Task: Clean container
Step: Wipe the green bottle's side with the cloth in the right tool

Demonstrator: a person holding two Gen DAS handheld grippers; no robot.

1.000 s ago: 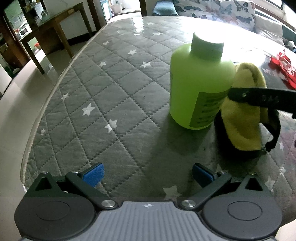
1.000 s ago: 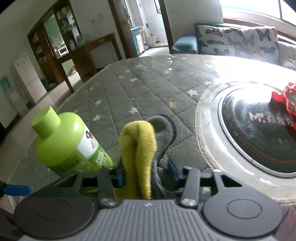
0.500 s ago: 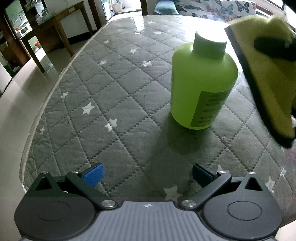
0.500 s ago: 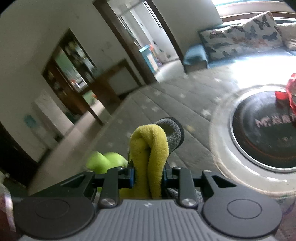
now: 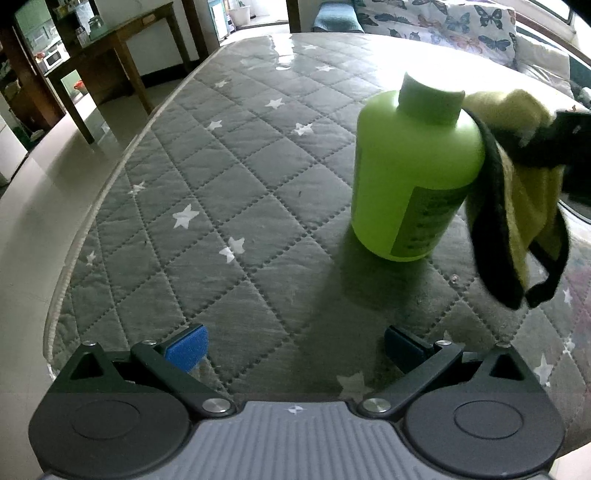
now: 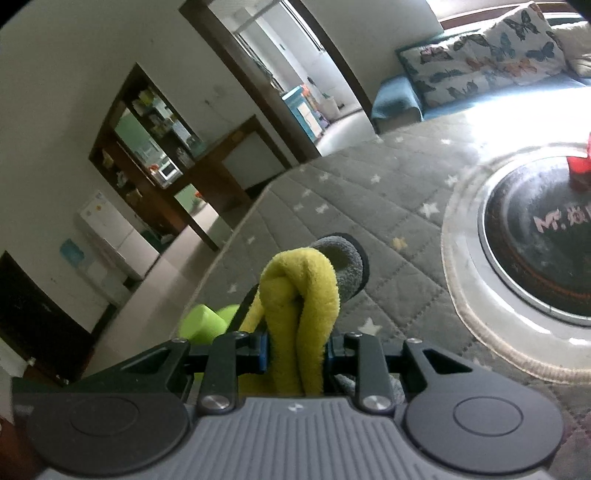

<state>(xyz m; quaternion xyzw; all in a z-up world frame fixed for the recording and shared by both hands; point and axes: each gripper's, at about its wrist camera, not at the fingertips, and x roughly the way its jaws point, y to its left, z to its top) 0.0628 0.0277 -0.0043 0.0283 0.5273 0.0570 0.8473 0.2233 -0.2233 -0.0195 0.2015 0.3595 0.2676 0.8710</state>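
Observation:
A lime-green plastic bottle with a capped neck stands upright on the grey quilted tabletop. A yellow and grey cloth hangs against the bottle's right shoulder and side, held by my right gripper. In the right wrist view that gripper is shut on the folded yellow cloth, and the bottle's cap peeks out below left. My left gripper stands open over the tabletop, short of the bottle, with nothing between its blue pads.
The star-patterned table cover ends in a curved edge at the left. A round black glass hob sits inset in the table to the right, with a red object on it. A wooden side table and sofa stand beyond.
My right gripper lifted the cloth off the table beside the bottle, swung it up high, and has now brought it against the bottle's upper right side. The left gripper kept still.

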